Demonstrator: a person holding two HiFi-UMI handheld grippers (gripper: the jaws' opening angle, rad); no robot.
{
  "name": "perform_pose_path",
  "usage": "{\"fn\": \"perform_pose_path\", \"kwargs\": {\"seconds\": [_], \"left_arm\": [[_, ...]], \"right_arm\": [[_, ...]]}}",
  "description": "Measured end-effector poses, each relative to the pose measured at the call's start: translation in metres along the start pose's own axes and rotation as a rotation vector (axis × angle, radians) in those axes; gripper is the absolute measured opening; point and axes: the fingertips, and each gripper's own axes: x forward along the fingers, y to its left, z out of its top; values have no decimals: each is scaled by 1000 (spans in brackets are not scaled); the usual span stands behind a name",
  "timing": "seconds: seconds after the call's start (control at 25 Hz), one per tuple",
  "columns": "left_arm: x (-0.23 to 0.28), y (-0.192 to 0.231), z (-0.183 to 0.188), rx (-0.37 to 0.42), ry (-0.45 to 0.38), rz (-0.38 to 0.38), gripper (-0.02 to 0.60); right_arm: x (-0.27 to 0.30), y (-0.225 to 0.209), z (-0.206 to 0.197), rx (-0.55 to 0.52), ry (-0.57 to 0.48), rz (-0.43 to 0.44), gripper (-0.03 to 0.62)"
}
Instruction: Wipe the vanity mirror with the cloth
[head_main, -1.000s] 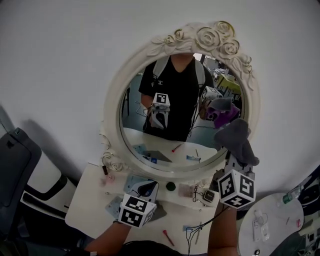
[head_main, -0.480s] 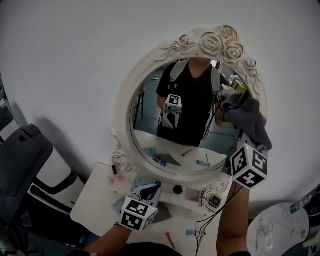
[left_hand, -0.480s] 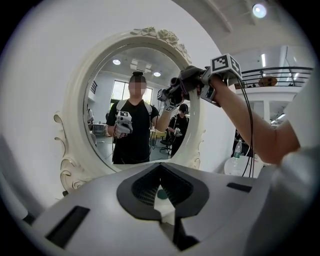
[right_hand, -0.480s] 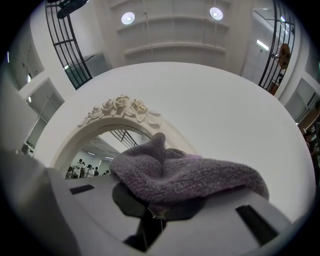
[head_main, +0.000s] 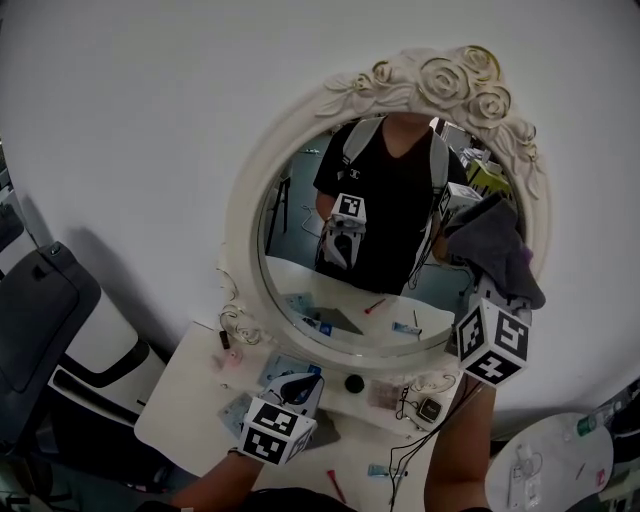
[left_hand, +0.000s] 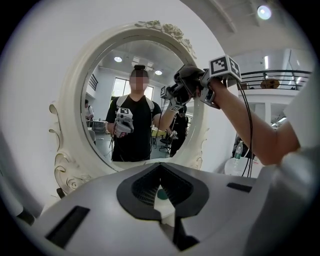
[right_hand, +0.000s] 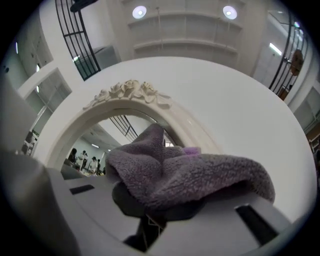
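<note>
Holding the cloth (head_main: 495, 250) clamped in my right tongs (head_main: 487, 290), up at the mirror's (head_main: 300, 200) right edge, glass off to the left. Left tongs (head_main: 295, 385) closed, empty, low over the tabletop (head_main: 180, 400).

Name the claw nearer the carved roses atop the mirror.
Right. The right claw holds the cloth high, below the roses; the left claw sits low, over the vanity top.

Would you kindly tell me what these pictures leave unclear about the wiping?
- Whether the cloth touches the mirror glass: head view, the cloth itself covers that spot.
- Mirror's lower rim: left gripper view, hidden by the left gripper body.
- Small items on the table: head view, too small to identify.
</note>
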Motion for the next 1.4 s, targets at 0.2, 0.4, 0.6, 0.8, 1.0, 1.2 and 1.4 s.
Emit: {"fn": "perform_pose_path", "kwargs": {"seconds": [0.2, 0.4, 0.6, 0.8, 1.0, 1.2, 1.4], "left_arm": [[11, 7, -1, -9, 11, -2, 6], [21, 10, 0, -14, 16, -8, 6], [28, 7, -3, -12, 30, -23, 6], [29, 2, -4, -1, 37, -34, 6], [29, -2, -7, 5, 43, -40, 6], [28, -6, -11, 17, 52, -45, 6], [24, -5, -9, 18, 47, -34, 6]], "right_arm": [[-2, -2, -2, 39, -65, -8, 28], [-5, -4, -10, 68, -35, 26, 28], [-16, -9, -41, 90, 40, 34, 28], [-34, -13, -93, 93, 168, -2, 28], [-54, -10, -148, 36, 283, -46, 28], [-77, 7, -215, 4, 446, -50, 28], [-101, 46, -283, -89, 617, 41, 28]]}}
